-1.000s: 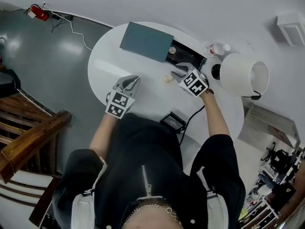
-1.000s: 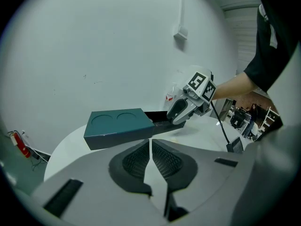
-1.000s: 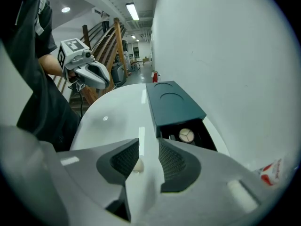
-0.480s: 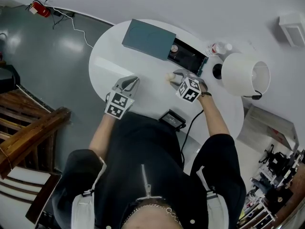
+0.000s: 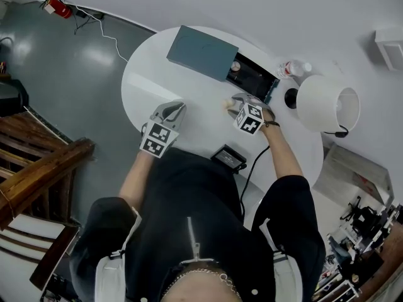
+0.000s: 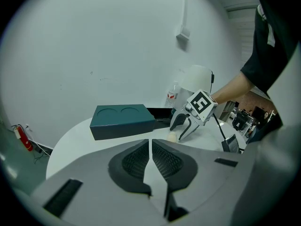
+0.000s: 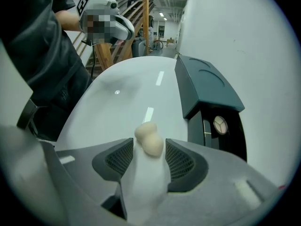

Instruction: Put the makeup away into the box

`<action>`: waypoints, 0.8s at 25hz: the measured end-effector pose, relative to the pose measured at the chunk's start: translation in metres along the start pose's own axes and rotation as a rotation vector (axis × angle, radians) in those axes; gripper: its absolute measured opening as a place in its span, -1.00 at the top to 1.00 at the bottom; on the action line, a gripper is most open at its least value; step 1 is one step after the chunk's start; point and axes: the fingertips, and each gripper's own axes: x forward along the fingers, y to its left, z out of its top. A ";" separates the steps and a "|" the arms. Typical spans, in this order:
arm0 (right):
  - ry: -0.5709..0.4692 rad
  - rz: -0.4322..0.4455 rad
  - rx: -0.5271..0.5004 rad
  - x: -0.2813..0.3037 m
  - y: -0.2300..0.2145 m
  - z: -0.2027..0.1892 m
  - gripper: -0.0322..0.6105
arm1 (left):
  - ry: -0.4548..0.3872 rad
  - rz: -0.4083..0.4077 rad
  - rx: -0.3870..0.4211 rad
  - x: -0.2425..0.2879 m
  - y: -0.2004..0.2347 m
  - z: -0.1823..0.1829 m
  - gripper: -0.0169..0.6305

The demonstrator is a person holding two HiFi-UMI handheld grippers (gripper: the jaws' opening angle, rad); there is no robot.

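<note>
My right claw (image 7: 149, 147) points steeply down at the table, its 2 jaws opening, with the beige makeup sponge (image 7: 149, 138) lying on the white tabletop (image 7: 127, 98) between the pads. A gap shows on each side of the sponge, so neither pad presses on it. In the head view the sponge (image 5: 225, 105) sits just at the tips of this claw (image 5: 235, 107), near the open end of the box. The box (image 7: 207, 86) is teal, with 2 round recesses in its top. Its dark open compartment (image 7: 225, 135) lies just to the right of my jaws and holds 1 round compact (image 7: 220, 125). My left claw (image 6: 150, 145) is held above the near left part of the table, its 2 jaws drawn together to a thin slit with nothing between them. It is well apart from the sponge. Beyond the box stand a clear bottle (image 5: 293, 67) and a white lamp (image 5: 327, 104). A small black device (image 5: 228, 158) with a cable lies at the table's near edge.
</note>
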 end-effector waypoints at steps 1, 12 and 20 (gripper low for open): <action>0.004 0.001 0.006 0.002 0.000 -0.002 0.26 | 0.000 0.000 0.000 0.000 0.000 0.000 0.90; 0.012 -0.037 0.021 0.001 -0.006 0.000 0.52 | 0.001 -0.004 0.005 -0.002 0.004 0.001 0.90; -0.038 -0.051 0.070 -0.019 -0.008 0.010 0.53 | -0.006 -0.022 0.015 0.000 0.001 0.004 0.90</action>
